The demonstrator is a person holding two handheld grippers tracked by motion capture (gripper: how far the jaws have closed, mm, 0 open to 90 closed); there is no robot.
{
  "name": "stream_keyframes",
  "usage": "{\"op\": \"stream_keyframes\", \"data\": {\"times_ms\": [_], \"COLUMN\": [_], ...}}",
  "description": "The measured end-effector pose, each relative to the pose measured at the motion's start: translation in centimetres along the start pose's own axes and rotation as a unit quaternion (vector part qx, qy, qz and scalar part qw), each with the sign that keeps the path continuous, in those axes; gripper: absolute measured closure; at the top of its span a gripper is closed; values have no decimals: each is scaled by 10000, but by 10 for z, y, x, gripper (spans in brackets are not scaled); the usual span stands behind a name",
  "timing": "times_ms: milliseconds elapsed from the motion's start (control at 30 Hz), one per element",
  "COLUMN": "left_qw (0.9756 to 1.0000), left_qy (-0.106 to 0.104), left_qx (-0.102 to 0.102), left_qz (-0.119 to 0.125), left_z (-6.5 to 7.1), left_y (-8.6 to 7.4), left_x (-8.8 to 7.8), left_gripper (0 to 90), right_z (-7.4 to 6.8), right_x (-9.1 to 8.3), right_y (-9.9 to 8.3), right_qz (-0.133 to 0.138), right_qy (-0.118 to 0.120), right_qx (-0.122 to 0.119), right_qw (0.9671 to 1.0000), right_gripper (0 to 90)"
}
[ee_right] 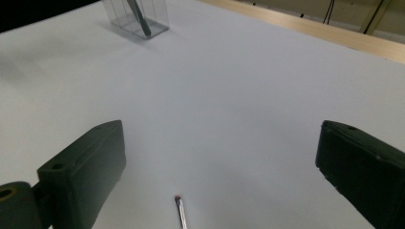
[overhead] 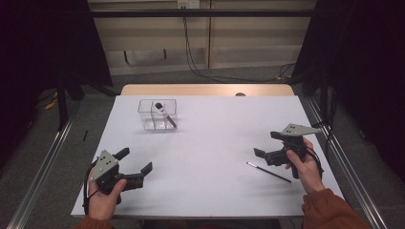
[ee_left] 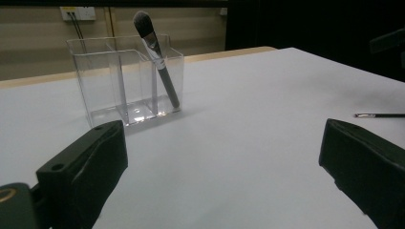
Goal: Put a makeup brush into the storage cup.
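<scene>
So one brush stands in my holder; the thin brush lies untouched below my wide-open, empty right gripper.

White table: clear organizer, thin brush.

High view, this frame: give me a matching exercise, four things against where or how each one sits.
Things:
1. makeup brush
2. thin brush
3. left claw
4. clear organizer

Places or states:
A. lying flat on the table near the right claw
B. standing far left on the white table
C. leaning upright in a compartment, bristles up
D. open and holding nothing, near left

Pairs: 1-C, 2-A, 3-D, 4-B
</scene>
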State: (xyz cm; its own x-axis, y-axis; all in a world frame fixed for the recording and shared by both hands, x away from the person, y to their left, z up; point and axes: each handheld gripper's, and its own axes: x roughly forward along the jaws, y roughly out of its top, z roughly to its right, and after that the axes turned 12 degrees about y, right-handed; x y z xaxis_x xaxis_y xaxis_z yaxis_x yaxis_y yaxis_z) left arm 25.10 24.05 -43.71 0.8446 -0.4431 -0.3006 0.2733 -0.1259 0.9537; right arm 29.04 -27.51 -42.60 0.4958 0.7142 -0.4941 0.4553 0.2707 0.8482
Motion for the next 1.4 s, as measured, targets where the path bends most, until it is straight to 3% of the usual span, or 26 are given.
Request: {"op": "stream_keyframes", "data": {"times_ms": [133, 233, 367, 500, 667, 767, 933, 1033, 1233, 1400], "left_qw": [10000, 9999, 10000, 10000, 10000, 10000, 10000, 10000, 9998, 9998], "left_qy": [24, -50, -13, -9, -9, -14, 29, 14, -29, -11], "left_qx": [-8, -140, -63, -26, 3, 28, 35, 88, 201, 206], "left_qz": [14, -14, -32, -37, -54, -49, -28, -37, -73, -77], "left_z": [-1, -3, -3, -1, -2, -2, -2, -1, 1, 0], "left_y": [-1, -1, -1, -1, -2, -1, -1, 0, -1, -1], "left_x": [-2, -2, -1, -2, -3, -4, -6, -6, -6, -6], "left_gripper": [26, 26, 26, 26, 26, 26, 26, 26, 26, 26], "right_z": [3, 5, 8, 11, 10, 9, 9, 8, 9, 9], "right_x": [1, 2, 2, 0, -1, -4, -6, -6, -5, -7], "right_y": [4, 7, 9, 9, 9, 10, 9, 8, 4, 4], "right_qz": [-484, -744, -1062, -1340, -1802, -1925, -2164, -2404, -2694, -2754], "right_qy": [68, 175, 401, 556, 621, 499, 601, 813, 866, 914], "right_qx": [-32, 11, 76, 117, 87, 31, -47, -83, -22, 18], "right_qw": [9988, 9971, 9935, 9893, 9816, 9800, 9744, 9672, 9591, 9570], "right_gripper": [51, 51, 31, 20, 31, 44, 52, 44, 42, 42]}}
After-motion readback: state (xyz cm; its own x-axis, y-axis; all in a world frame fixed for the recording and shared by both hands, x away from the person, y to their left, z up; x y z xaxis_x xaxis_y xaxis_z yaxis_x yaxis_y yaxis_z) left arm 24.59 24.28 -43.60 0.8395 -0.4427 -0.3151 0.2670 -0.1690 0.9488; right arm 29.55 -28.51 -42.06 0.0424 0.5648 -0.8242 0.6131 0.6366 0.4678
